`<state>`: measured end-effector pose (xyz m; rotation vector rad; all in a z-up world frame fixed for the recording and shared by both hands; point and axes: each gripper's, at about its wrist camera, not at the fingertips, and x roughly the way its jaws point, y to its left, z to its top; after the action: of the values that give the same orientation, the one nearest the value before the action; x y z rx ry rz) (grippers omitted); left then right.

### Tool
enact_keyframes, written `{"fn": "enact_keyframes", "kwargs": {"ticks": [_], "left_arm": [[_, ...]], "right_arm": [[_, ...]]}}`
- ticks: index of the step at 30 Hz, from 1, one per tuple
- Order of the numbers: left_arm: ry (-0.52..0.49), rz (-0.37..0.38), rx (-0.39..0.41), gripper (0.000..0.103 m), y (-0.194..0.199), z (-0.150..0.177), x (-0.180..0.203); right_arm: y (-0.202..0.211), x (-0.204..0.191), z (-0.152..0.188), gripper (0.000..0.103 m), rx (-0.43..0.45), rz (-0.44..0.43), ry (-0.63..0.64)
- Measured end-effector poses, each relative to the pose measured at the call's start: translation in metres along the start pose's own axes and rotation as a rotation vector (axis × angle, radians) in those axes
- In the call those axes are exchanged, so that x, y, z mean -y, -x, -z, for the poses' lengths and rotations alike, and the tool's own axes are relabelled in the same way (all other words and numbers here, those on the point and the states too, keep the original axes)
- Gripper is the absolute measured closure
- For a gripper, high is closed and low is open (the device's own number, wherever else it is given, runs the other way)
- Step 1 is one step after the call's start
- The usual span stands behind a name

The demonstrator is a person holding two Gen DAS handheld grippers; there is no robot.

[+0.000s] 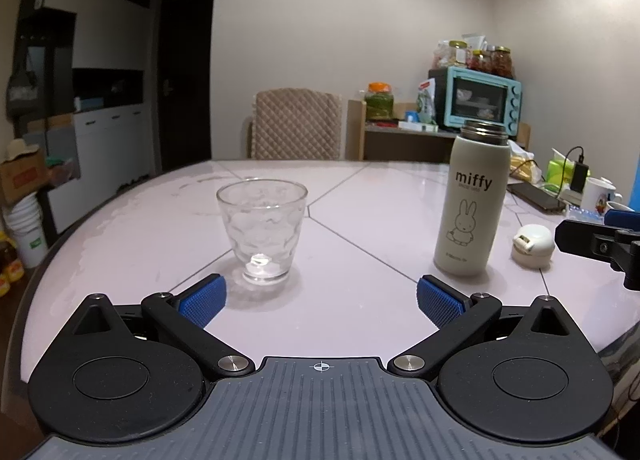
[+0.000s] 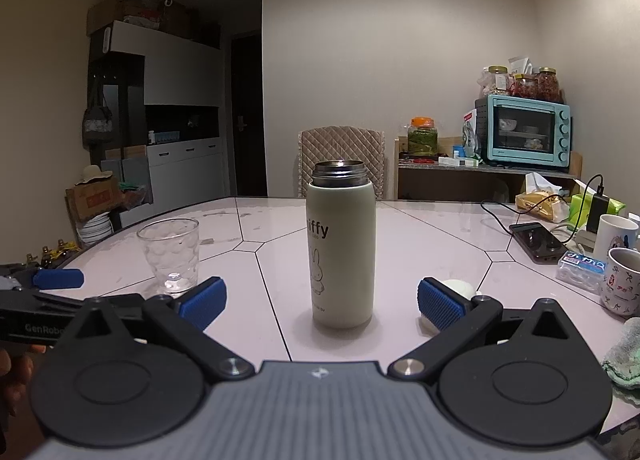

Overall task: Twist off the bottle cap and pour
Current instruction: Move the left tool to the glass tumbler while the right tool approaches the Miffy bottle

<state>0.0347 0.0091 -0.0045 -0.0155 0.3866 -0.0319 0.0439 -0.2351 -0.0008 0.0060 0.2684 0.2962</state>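
Room: dim domestic dining area, beige walls. Dark doorway and white-and-black cabinet unit at 10 o'clock in both views.

Surface: pale glossy round table (image 1: 360, 196) with dark seam lines. Quilted beige chair (image 1: 296, 124) at its far edge, 12 o'clock in the left wrist view.

Background shelf, 1 to 2 o'clock: turquoise toaster oven (image 2: 528, 132) with glass jars (image 2: 520, 80) on top; green-filled jar with orange lid (image 2: 421, 136) to its left.

Table clutter, 3 o'clock in the right wrist view: black phone (image 2: 538, 242) on a charging cable, white printed mugs (image 2: 616, 236), green tissue pack (image 2: 592, 204), pale green cloth (image 2: 626, 356) at the table edge.

Task items:
- Bottle (image 2: 341, 244): cream-white, printed "miffy" with a rabbit figure. Upright on the table, steel threaded neck bare, mouth uncapped. At 12 o'clock in the right wrist view; at 2 o'clock in the left wrist view.
- Cap (image 1: 532, 246): white, domed, lying on the table just beside the bottle at its 3 o'clock, apart from it. Partly hidden behind a blue pad in the right wrist view.
- Glass (image 1: 262, 232): clear, dimpled, upright; contents cannot be told. At 12 o'clock ahead of the left gripper, well apart from the bottle.

Tools:
- Left gripper (image 1: 320, 296): blue pads spread wide, released, holding nothing, low over the table short of the glass.
- Right gripper (image 2: 320, 300): pads spread wide, released, holding nothing; bottle stands beyond the gap, untouched.
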Motion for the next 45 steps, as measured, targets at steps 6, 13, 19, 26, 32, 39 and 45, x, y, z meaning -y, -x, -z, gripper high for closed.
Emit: {"fn": "enact_keyframes", "kwargs": {"ticks": [6,13,19,26,32,39,45], "left_arm": [[0.001,-0.003,-0.004,0.000,-0.009,0.000,-0.004],[0.001,-0.004,-0.021,0.000,-0.026,-0.001,-0.012],[0.010,-0.002,-0.035,0.000,-0.044,-0.002,-0.021],[0.003,0.006,-0.044,0.000,-0.060,-0.006,-0.030],[-0.003,0.001,-0.042,0.000,-0.074,-0.009,-0.039],[-0.009,0.008,-0.038,0.000,-0.091,-0.017,-0.050],[-0.022,0.017,-0.033,0.000,-0.101,-0.021,-0.055]], "right_arm": [[-0.006,0.000,-0.004,0.000,0.001,0.006,0.002],[-0.023,0.002,-0.005,0.000,-0.001,0.010,-0.001],[-0.040,0.004,-0.005,0.000,-0.006,0.017,-0.002],[-0.054,0.005,-0.005,0.000,-0.011,0.026,-0.008],[-0.066,0.004,-0.003,0.000,-0.018,0.026,-0.010],[-0.077,0.004,-0.003,0.000,-0.022,0.025,-0.010],[-0.086,0.004,-0.003,0.000,-0.027,0.023,-0.015]]}}
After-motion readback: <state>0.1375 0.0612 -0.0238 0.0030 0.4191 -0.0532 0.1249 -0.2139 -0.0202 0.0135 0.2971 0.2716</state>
